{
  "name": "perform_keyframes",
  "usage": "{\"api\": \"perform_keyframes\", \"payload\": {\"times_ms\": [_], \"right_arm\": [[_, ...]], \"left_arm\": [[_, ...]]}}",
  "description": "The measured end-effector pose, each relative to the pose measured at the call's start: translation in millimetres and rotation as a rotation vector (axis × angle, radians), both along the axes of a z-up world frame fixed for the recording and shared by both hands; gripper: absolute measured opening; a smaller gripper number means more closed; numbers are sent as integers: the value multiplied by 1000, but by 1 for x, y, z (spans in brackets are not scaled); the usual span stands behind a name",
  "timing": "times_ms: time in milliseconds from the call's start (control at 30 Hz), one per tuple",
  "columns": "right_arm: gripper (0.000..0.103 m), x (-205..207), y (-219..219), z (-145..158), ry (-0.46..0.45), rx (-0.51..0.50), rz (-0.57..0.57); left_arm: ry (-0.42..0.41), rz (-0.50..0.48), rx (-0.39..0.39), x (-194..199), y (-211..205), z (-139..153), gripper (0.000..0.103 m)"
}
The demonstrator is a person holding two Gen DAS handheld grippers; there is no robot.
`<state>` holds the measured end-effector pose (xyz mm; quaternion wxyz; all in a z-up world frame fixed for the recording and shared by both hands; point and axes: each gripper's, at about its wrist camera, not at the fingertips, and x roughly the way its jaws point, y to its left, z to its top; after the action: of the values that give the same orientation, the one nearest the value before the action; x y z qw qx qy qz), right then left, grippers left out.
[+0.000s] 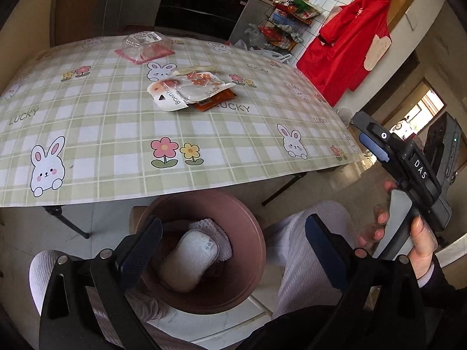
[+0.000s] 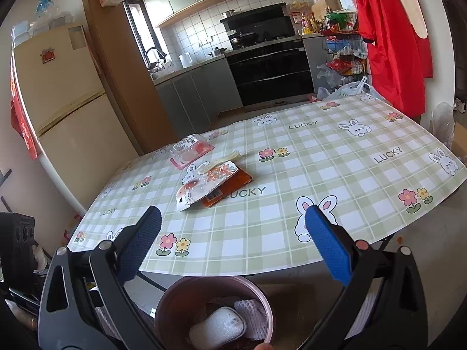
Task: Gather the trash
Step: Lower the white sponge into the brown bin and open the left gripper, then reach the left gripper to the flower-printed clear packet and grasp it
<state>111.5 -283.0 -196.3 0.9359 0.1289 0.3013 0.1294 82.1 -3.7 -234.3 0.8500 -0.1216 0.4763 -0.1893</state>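
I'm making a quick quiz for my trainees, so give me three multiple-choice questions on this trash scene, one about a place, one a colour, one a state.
1. Where is the white foam tray?
A on the table
B in the bin
C in a gripper

2. What colour is the trash bin?
A green
B blue
C reddish brown

3. How is the left gripper?
A open, empty
B shut on a wrapper
C out of view

Key: B, the tray lies inside the bin; C, its rim shows reddish brown; A, the jaws stand wide apart over the bin with nothing between.
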Motion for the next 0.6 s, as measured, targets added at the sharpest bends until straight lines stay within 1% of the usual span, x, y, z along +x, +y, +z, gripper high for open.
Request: {"api": "perform_keyframes", "payload": {"times_ms": [200,300,400,500,600], "right_arm": [[97,0,3,-3,12,-12,3],[97,4,5,-5,35,-37,-3],[97,12,3,-7,62,-77,-41],[97,23,-4,-7,73,-89,-69],[97,37,-17,-8,81,-59,-93]], "left_arm": [[-11,26,13,1,6,0,96],[-58,28,79,4,4,1,96],[-102,9,151,21,-2,3,96],[-166,-28,212,46,-13,7,96],[-223,-63,283,80,-27,7,96]]}}
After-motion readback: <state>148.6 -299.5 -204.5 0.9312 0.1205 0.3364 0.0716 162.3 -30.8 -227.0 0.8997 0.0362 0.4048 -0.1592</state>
